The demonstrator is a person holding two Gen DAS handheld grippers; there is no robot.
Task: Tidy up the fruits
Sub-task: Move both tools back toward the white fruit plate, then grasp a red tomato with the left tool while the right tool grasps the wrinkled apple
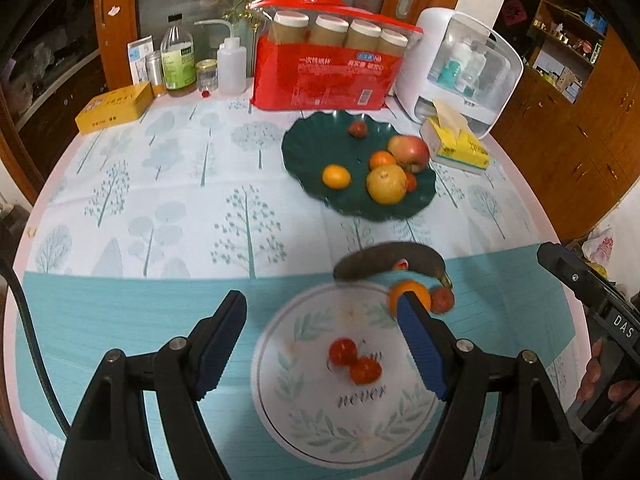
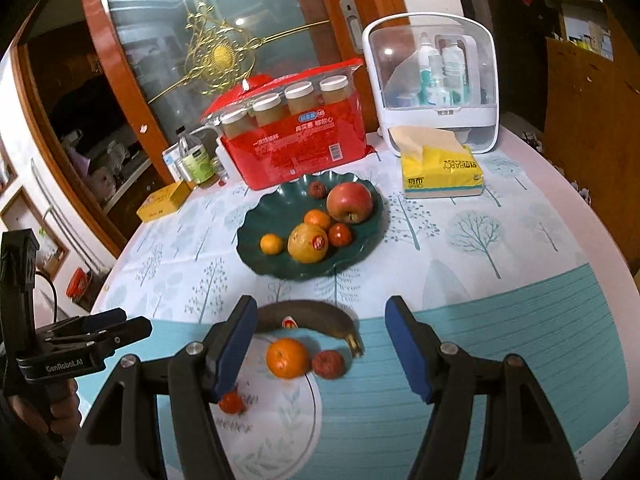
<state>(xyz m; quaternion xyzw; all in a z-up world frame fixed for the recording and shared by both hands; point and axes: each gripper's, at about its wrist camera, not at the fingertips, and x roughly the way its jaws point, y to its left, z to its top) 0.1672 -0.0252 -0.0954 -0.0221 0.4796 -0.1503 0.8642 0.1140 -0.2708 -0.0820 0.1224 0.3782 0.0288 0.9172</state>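
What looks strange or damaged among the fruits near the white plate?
The banana stands out: its peel is almost wholly dark brown, so it looks overripe. It lies at the far rim of the white plate, partly on the tablecloth. An orange and a small red fruit lie beside it.

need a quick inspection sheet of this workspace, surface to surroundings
surface: round table under a tree-print cloth.
job's things: green plate holds an apple, a pear and small fruits; white plate holds two small red fruits; banana, orange and a red fruit lie at its far edge.
clutter: red cup pack, tissue box, bottles, yellow box.
grippers: left tongs and right tongs open, empty.
cables: black cable at left.
surroundings: wooden cabinets, glass door.
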